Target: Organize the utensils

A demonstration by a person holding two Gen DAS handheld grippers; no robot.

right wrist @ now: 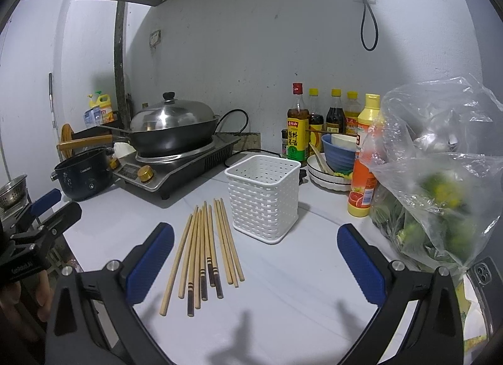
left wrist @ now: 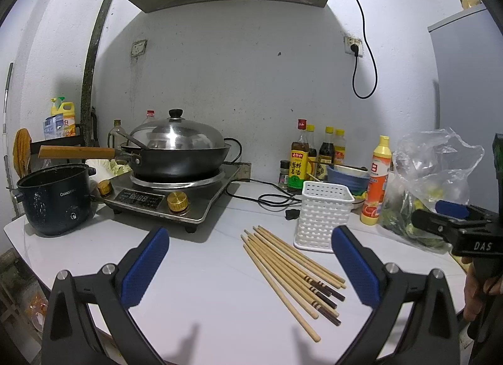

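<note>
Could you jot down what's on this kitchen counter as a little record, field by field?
Utensils: wooden chopsticks lying loose on the counter
Holder: white perforated basket, upright, empty, beside the chopsticks
Left gripper: open, holding nothing
Right gripper: open, holding nothing
Cooker: lidded wok on induction hob
Behind basket: sauce bottles, stacked bowls

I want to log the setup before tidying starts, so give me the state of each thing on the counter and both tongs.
Chopsticks: lying loose on the counter, not in the basket.
White basket: upright, looks empty.
Wok: on the cooker, lid on.
Small black pot: uncovered.
Plastic bag: holds greens.
Left tongs: open, holding nothing.
Right tongs: open, holding nothing.
</note>
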